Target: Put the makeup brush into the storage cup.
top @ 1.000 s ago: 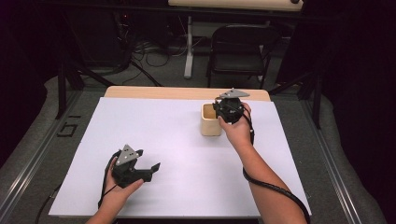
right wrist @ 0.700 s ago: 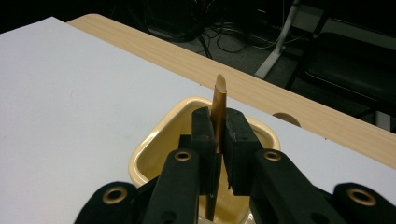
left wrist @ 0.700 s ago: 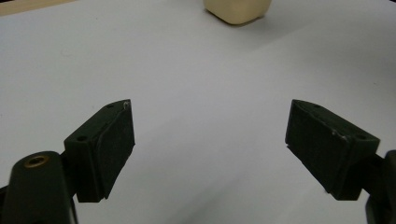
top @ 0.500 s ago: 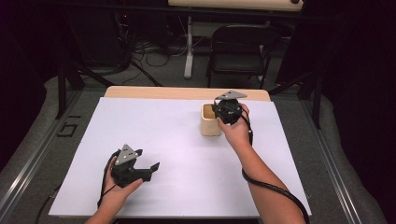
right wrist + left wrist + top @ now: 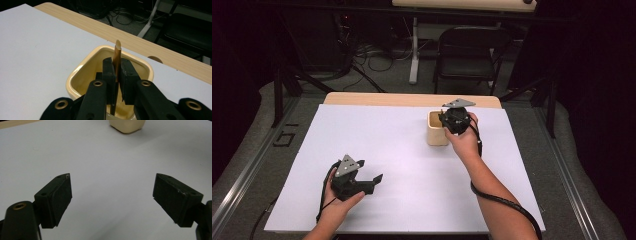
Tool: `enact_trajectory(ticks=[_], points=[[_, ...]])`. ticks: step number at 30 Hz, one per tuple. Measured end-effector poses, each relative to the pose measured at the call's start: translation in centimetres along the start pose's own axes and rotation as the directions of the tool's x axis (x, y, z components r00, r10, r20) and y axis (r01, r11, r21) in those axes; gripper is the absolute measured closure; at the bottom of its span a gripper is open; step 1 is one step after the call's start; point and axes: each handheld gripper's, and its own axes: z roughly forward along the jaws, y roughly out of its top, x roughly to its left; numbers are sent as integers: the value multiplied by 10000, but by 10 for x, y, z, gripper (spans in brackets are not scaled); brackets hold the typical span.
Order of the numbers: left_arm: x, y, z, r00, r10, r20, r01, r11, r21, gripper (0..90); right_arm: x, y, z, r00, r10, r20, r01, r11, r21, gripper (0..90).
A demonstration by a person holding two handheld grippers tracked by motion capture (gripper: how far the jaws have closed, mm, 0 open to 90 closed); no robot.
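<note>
— What is the right gripper [image 5: 117,82] doing?

— Its two black jaws are squeezed tight on a thin brown stick [image 5: 117,56]. The stick stands almost straight up, just over the yellow cup [image 5: 75,80]. You can see the cup [image 5: 436,131] on the white table [image 5: 402,150], near the far wooden edge [image 5: 387,99].

— And the left gripper [image 5: 112,200]?

— Its jaws are wide apart, with nothing between them. It sits low over the white table, near the person's side [image 5: 357,180], well away from the cup.
</note>
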Motion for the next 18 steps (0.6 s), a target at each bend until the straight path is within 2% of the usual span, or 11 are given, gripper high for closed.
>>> enact_trajectory(ticks=[18], points=[[0,0,0,10000,3,2,-3,10000,2,160,-1,-4,3,9999,96,-59,-96,9999,-32,836]])
